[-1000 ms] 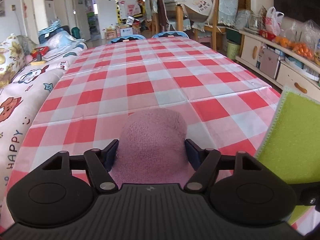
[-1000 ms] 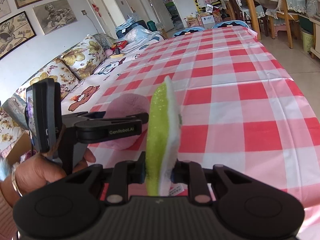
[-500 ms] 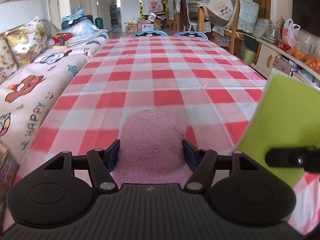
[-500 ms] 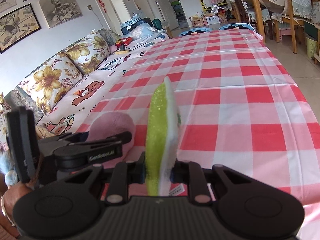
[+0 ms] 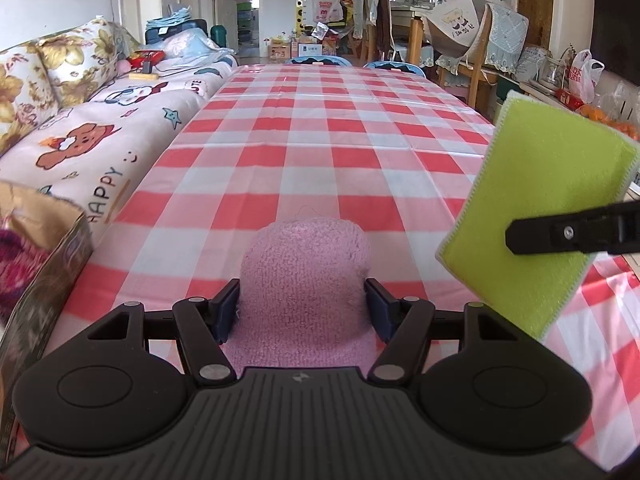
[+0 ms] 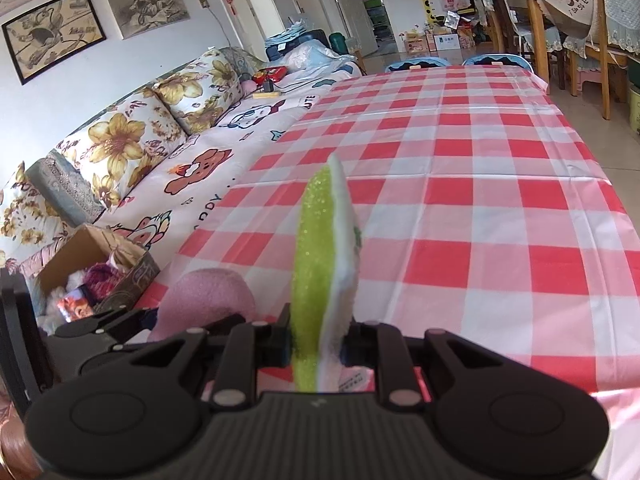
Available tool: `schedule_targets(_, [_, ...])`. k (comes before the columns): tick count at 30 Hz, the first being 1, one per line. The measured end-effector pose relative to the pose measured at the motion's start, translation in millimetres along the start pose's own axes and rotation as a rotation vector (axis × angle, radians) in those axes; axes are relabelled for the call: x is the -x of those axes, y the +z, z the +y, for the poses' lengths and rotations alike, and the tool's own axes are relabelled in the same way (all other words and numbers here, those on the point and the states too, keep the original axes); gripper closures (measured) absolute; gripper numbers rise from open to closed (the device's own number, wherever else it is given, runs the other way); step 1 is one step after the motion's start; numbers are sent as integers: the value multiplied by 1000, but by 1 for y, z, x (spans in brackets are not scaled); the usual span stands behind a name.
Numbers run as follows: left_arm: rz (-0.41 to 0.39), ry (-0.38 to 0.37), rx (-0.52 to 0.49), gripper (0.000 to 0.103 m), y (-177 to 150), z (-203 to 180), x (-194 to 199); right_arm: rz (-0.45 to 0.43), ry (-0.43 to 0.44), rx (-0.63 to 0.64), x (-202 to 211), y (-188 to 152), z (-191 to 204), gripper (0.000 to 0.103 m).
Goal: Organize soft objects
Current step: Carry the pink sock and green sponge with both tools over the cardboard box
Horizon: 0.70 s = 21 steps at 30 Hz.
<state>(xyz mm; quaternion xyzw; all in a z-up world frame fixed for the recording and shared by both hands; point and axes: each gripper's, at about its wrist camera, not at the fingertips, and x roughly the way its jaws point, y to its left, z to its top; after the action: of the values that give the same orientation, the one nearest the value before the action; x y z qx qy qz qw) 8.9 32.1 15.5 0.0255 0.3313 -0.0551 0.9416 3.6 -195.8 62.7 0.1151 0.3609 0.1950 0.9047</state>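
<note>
Swinging left since a second ago, both my hands have brought the cardboard box (image 6: 96, 268) of soft things beside the sofa into view. Big checked table (image 5: 320, 140) below, vinyl-smooth. I'd say I'm carrying both loads toward that box. My left gripper (image 5: 302, 306) clasps the pink fuzzy sock (image 5: 306, 276), plump and rounded, pads pressing its sides. My right gripper (image 6: 318, 344) is clenched tight on the green sponge pad (image 6: 320, 264), thin, flat, scratchy green over white, held edge-up above the table.
</note>
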Motion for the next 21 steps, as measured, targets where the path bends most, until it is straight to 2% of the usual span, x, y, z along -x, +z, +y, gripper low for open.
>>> schedule_targets(21, [6, -9, 91, 23, -35, 24, 47, -60, -45, -2, 45, -33, 40, 85])
